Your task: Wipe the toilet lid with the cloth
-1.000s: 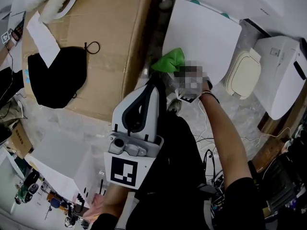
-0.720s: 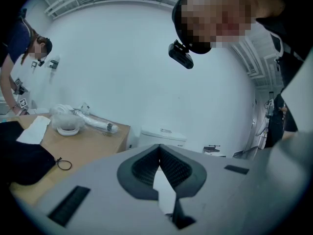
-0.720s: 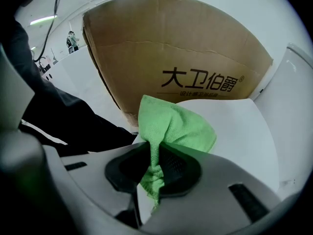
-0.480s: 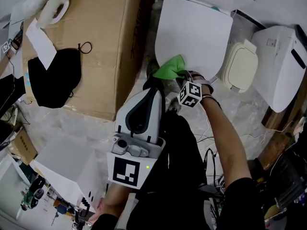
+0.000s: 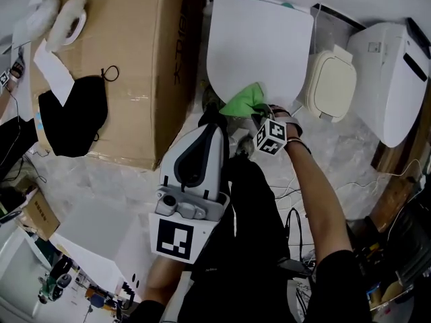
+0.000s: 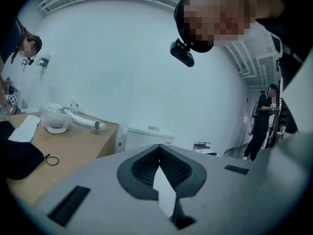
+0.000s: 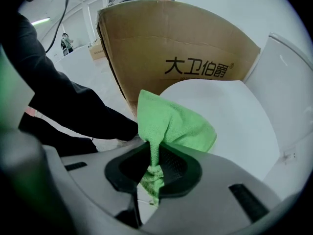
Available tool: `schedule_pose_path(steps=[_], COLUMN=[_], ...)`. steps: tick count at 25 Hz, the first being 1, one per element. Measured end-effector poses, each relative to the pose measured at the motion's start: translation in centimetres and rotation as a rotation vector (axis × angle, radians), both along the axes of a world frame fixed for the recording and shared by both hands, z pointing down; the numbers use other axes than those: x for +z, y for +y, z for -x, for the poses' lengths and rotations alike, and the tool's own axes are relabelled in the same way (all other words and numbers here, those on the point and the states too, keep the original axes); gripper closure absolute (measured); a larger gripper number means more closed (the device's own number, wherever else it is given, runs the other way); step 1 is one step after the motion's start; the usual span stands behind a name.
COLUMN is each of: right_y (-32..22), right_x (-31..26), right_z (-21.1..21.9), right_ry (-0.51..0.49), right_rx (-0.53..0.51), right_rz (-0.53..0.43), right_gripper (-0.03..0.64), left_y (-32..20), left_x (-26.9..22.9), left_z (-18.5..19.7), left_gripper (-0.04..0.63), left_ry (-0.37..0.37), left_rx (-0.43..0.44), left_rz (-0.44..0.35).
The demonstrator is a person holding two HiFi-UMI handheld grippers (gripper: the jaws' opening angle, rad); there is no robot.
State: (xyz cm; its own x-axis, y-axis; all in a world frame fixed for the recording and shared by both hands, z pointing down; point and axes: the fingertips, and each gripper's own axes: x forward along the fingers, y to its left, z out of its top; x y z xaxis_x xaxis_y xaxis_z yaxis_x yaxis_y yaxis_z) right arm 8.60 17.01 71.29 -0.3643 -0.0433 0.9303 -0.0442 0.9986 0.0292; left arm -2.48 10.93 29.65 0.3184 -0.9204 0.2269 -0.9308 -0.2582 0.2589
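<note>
At the toilet lid's near edge, with the right gripper clamped on the green cloth, press the loose fold flat and sweep overlapping strokes toward the far edge; leave the left gripper, closed and empty, short of the lid.

- The head view looks steeply down from above the person. It takes in the toilet lid at the top and the cardboard box to the lid's left.
- The left gripper view rides on the left gripper. Held high, it faces across the room to a white wall. It shares the box's top and the black fabric with the head view.
- The right gripper view rides on the right gripper, low and close to the lid's front edge. It shares the lid, the box's side and the green cloth with the head view.
</note>
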Motion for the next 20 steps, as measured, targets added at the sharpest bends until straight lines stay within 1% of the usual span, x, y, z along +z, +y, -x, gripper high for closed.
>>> schedule_pose_path(steps=[11,16,18,20], right_y=[0.8,1.6,2.3,2.8], right_x=[0.0,0.5,0.5,-0.2], right_z=[-3.7,-5.8,-7.0,-7.9], right_ry=[0.016,0.074,0.082,0.042], right_rx=[0.122,0.143,0.182,0.275], right_rz=[0.004,0.025,0.060,0.102], right_gripper=[0.552,0.552,0.552,0.552], left_y=[-0.5,-1.5,-2.0,-2.4], left_x=[0.0,-0.4,-0.5,-0.6], left_z=[-1.8,-2.1,-2.2,-2.3], left_gripper=[0.597,0.597,0.597,0.597], left_ry=[-0.004,-0.006,-0.003,-0.001], left_rx=[0.072,0.099,0.106,0.116], left_rz=[0.021,0.017,0.018,0.020])
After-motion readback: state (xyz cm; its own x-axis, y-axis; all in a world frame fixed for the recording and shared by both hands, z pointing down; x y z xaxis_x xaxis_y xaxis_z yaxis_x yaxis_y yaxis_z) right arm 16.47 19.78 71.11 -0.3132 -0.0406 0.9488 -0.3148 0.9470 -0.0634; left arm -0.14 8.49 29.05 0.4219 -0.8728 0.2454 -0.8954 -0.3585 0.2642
